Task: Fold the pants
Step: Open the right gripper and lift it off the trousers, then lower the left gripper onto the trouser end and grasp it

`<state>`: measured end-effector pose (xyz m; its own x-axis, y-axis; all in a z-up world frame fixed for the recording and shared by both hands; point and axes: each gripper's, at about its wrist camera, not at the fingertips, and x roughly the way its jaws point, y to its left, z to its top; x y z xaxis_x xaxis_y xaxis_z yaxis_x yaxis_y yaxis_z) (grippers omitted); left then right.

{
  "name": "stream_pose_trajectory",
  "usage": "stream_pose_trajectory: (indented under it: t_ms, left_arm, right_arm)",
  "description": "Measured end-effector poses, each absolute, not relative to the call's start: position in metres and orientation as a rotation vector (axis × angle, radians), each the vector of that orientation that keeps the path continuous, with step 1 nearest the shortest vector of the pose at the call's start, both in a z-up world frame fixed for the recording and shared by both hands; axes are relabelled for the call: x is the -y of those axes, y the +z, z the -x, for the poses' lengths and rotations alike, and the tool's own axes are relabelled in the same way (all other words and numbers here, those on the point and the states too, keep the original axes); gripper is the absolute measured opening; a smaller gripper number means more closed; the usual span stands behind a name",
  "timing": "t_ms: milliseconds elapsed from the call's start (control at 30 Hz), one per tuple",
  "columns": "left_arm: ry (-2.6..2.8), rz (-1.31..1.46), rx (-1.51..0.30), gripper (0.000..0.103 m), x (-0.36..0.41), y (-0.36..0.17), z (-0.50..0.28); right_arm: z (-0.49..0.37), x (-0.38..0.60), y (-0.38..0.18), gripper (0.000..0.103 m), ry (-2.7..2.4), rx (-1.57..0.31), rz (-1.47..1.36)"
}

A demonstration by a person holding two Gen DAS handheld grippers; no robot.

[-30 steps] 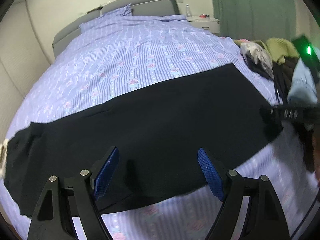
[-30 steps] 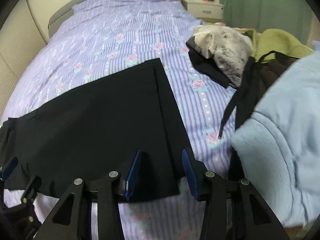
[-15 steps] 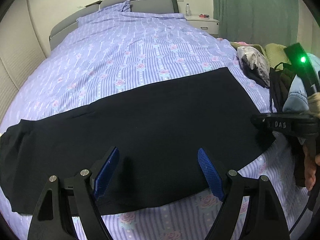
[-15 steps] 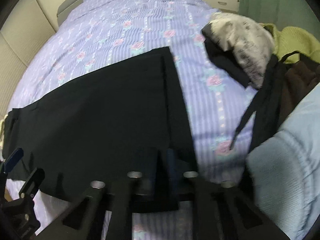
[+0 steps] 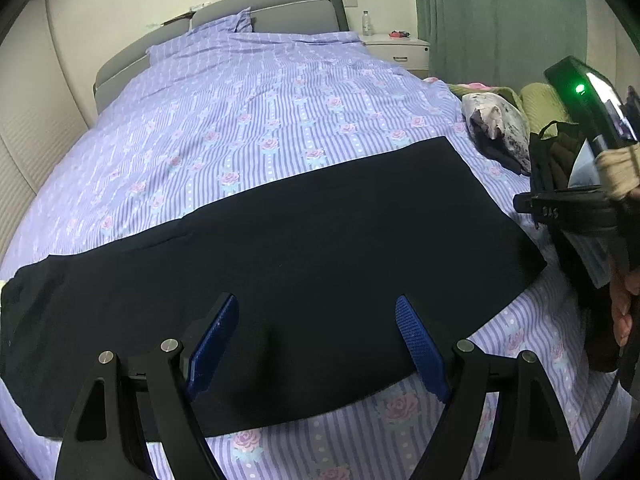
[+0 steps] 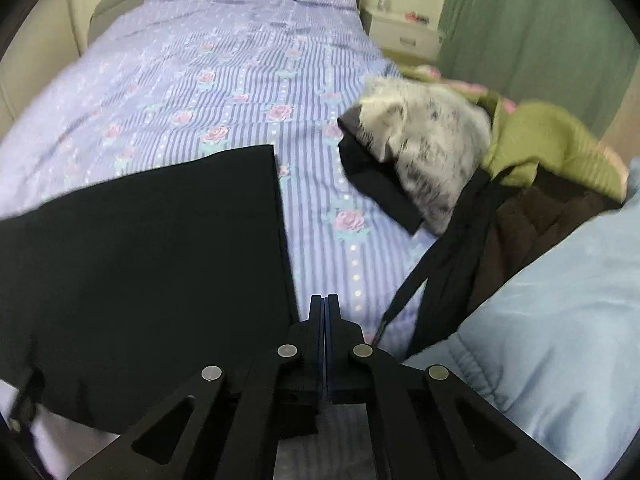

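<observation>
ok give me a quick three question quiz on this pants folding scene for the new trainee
1. True or false: the left gripper has its jaws open above the black pants.
2. The bedspread is: A plain white; B purple stripes with roses; C green checks.
3. Fill in: the jaws of the right gripper are ____.

Key: 1 true; 2 B; 3 shut.

Right tool (image 6: 325, 312) now closed, empty.
</observation>
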<state>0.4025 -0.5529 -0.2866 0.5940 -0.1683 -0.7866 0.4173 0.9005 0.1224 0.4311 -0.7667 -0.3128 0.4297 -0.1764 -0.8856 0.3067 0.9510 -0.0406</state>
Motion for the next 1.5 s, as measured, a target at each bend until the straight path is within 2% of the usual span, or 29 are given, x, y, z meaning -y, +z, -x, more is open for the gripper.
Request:
stream_pose_trajectory:
  t_ms: [133, 233, 400, 467, 567, 967, 1033, 1133, 1500]
  left_arm:
    - [-0.337, -0.308, -0.873, 0.081, 0.547, -0.286, -0.403]
    - [-0.328, -0.31, -0.878, 0.081, 0.542, -0.285, -0.404]
    - [-0.319, -0.272, -0.887, 0.081, 0.52, -0.271, -0.4]
    - [-0.317, -0.248, -0.885, 0.081, 0.505, -0.26, -0.398]
    - [-0.306, -0.214, -0.886, 0.081, 0.477, -0.24, -0.397]
    - [-0.232, -0.191, -0.833, 0.083, 0.296, -0.175, -0.391]
    - [-0.232, -0.175, -0.837, 0.083, 0.263, -0.172, -0.394]
    - [-0.252, -0.171, -0.826, 0.083, 0.212, -0.169, -0.401]
    - [-0.3, -0.225, -0.834, 0.084, 0.008, -0.174, -0.447]
  right_arm:
    - [-0.42, 0.758, -0.301, 0.004, -0.286, -1.076, -0.137]
    - [-0.419, 0.746, -0.298, 0.021, -0.253, -1.088, -0.132]
    - [-0.412, 0.712, -0.278, 0.022, -0.219, -1.065, -0.097]
    - [-0.403, 0.691, -0.265, 0.037, -0.235, -1.052, -0.06]
    - [-0.386, 0.66, -0.249, 0.048, -0.244, -1.026, -0.017]
    - [-0.368, 0.497, -0.204, 0.05, -0.099, -1.029, -0.017]
    - [-0.372, 0.455, -0.195, 0.05, -0.093, -1.006, -0.025]
    - [-0.38, 0.4, -0.185, 0.063, -0.104, -0.987, -0.036]
    - [-0.422, 0.2, -0.179, 0.064, -0.152, -1.005, -0.079]
